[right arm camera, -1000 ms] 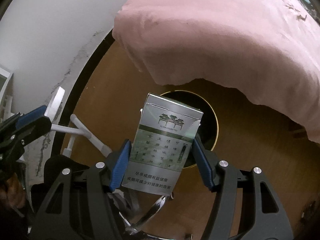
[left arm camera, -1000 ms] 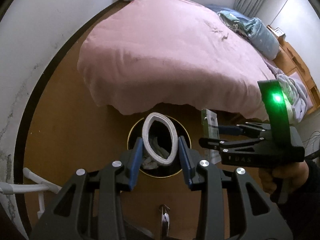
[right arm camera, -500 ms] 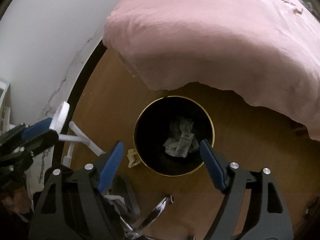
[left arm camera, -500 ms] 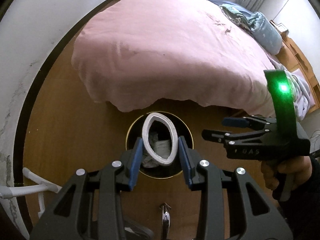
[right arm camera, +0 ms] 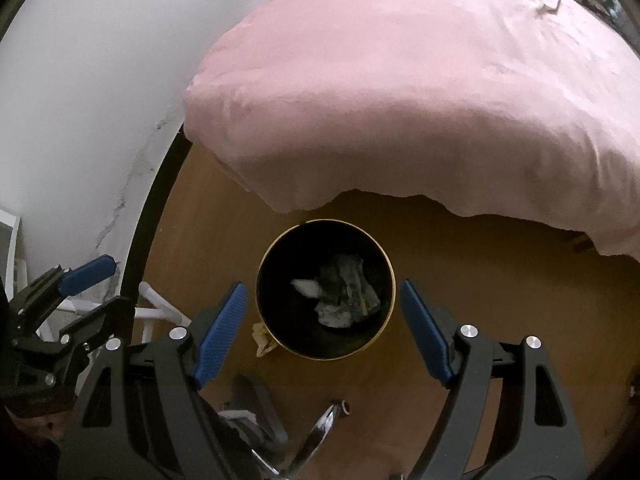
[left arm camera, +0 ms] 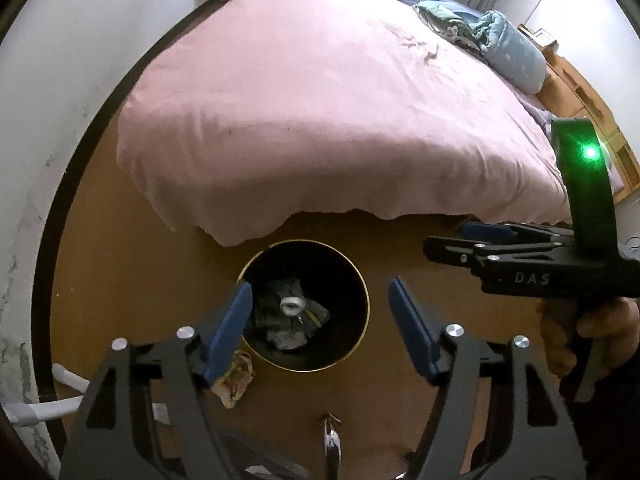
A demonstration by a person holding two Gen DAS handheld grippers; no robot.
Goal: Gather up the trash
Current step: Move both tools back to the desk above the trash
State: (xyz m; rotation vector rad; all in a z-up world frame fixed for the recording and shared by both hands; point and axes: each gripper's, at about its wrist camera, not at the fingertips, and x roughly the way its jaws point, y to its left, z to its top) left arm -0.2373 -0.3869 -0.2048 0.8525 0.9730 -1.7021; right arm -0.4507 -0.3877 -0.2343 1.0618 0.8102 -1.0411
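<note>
White ring [left arm camera: 292,305] lies in bin [left arm camera: 362,280] below left claw [left arm camera: 320,330].

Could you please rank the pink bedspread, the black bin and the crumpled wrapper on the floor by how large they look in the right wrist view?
1. Pink bedspread, by far the largest.
2. Black bin, mid-sized.
3. Crumpled wrapper, smallest, partly hidden behind the bin's rim.

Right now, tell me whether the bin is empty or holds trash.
Holds trash. The bin stands upright with crumpled papers and a white tape ring at its bottom.
</note>
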